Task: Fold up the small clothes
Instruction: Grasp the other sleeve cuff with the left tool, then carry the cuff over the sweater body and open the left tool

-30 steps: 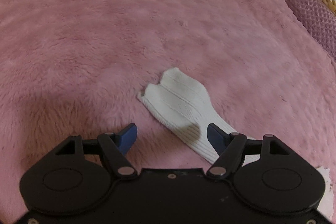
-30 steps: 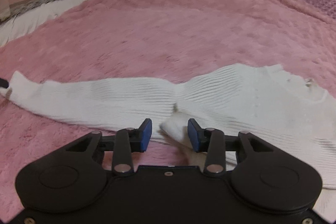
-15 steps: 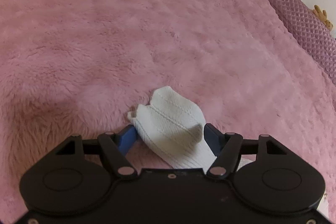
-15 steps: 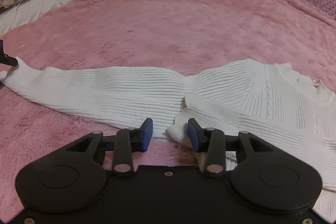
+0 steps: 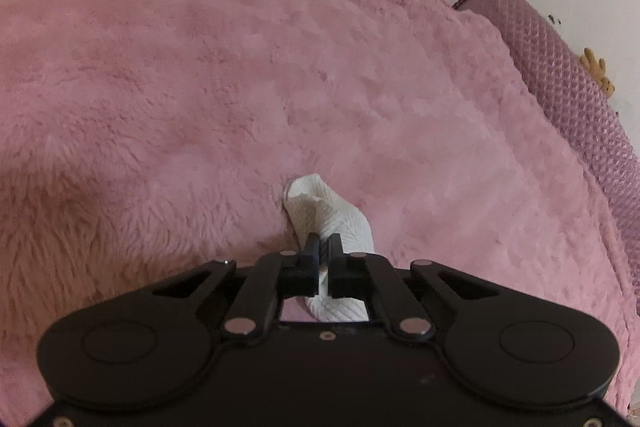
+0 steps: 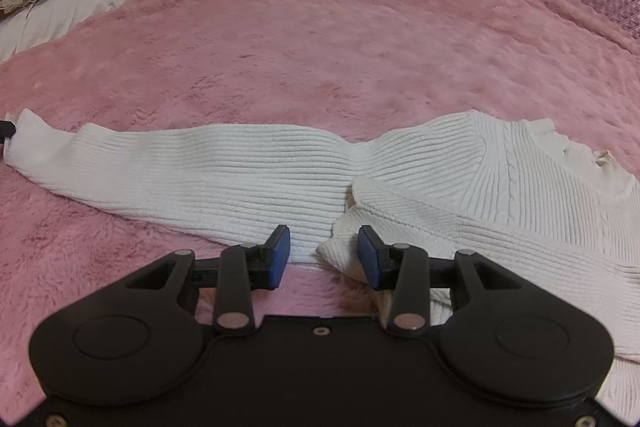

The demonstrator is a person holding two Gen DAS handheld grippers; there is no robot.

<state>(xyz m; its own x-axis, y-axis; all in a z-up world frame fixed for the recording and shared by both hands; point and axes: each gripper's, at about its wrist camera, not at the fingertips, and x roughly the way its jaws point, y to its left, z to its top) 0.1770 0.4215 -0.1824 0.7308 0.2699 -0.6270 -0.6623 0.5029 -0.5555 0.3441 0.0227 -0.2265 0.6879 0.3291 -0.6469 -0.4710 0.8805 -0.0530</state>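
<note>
left gripper (image 5: 324, 243) just closed, pinching sweater (image 6: 500, 187) cuff; right gripper (image 6: 323, 253) part spread.

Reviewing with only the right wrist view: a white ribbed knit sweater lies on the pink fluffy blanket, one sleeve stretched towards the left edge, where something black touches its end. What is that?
Observer: That is the left gripper. Its jaws have just been closing and now it is shut on the white ribbed sleeve cuff.
Operator: Is the cuff lying flat in that grip?
Observer: No. It is bunched into a narrow fold between the fingers, and its end sticks out past them over the pink fluffy blanket.
</note>
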